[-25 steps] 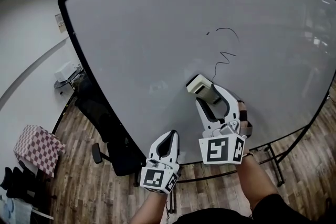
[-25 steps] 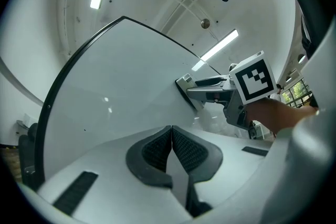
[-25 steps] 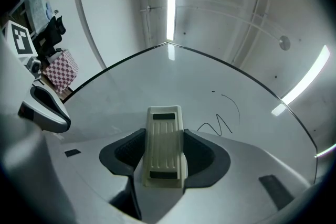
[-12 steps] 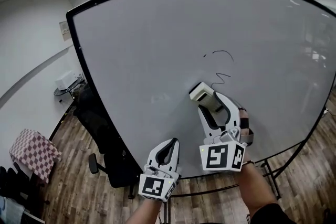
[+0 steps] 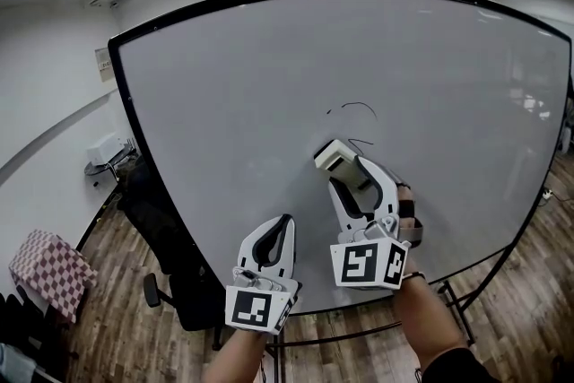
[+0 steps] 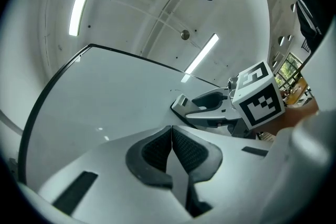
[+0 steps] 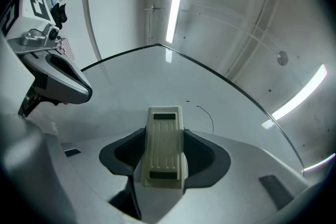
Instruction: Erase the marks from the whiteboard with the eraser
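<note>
Right gripper (image 5: 352,175) jaws pinch eraser (image 5: 334,153) at whiteboard (image 5: 233,94); left gripper (image 5: 286,220) jaws together, chair (image 5: 179,265) nearby.

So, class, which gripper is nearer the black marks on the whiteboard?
Right. The right gripper, holding the eraser, is just below the marks; the left gripper hangs lower left, shut.

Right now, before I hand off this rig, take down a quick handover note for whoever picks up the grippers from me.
Right gripper: shut on the eraser, which looks pressed to the whiteboard just below the marks.
Left gripper: shut, empty, held low and off the board.
Done: the board is clean apart from those marks.
Left: wipe the thin arc, the small dash to its left and the short stroke by the eraser.
</note>
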### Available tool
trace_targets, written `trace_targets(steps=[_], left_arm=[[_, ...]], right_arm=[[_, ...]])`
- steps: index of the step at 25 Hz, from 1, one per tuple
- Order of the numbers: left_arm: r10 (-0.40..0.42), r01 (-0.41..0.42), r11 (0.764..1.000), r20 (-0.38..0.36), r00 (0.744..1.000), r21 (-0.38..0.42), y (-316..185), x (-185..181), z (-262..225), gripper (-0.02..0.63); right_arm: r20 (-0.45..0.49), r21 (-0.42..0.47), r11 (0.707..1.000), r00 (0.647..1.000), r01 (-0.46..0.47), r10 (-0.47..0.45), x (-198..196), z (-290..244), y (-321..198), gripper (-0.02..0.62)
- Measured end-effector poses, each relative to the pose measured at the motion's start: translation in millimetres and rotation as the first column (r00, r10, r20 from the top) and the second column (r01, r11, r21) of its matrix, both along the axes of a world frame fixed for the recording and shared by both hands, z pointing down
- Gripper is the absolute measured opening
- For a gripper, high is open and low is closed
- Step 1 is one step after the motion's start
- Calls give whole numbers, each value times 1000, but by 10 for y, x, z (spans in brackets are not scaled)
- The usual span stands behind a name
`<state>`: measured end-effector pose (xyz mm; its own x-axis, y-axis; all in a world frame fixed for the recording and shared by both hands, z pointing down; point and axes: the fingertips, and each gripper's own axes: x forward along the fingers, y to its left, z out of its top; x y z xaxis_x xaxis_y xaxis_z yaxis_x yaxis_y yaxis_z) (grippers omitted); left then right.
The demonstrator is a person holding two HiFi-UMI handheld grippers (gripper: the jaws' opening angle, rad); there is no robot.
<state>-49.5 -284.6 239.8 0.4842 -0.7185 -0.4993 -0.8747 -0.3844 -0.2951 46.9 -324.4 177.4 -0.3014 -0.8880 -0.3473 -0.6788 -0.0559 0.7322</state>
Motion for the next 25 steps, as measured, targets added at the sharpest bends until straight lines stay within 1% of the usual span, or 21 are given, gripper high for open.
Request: trace_targets(steps=[5, 11, 16, 18, 20, 23, 25], left_arm=[[7, -6, 999, -16, 1000, 40, 23, 47, -169, 20], [24, -24, 999, -3, 1000, 40, 36, 144, -255, 20], [25, -25, 999, 0, 1000, 49, 58, 111, -338, 20], [34, -33, 998, -1, 999, 44, 46, 111, -369, 20], [47, -46, 998, -5, 999, 31, 26, 113, -411, 20], [48, -48, 998, -2, 999, 32, 25, 92, -473, 20], [43, -42, 998, -2, 999, 40, 56, 78, -512, 20]], right_arm=[[27, 36, 999, 1000, -5, 4, 139, -159, -22, 250], [64, 62, 998, 998, -22, 18, 332, -334, -16, 250], [109, 74, 996, 993, -52, 44, 530, -462, -29, 250], [130, 94, 993, 990, -65, 52, 652, -520, -51, 250], [194, 110, 992, 980, -66, 44, 868, -617, -81, 250], [310, 88, 992, 949, -89, 58, 1246, -735, -95, 250], [346, 77, 992, 936, -99, 67, 1409, -767, -79, 252]])
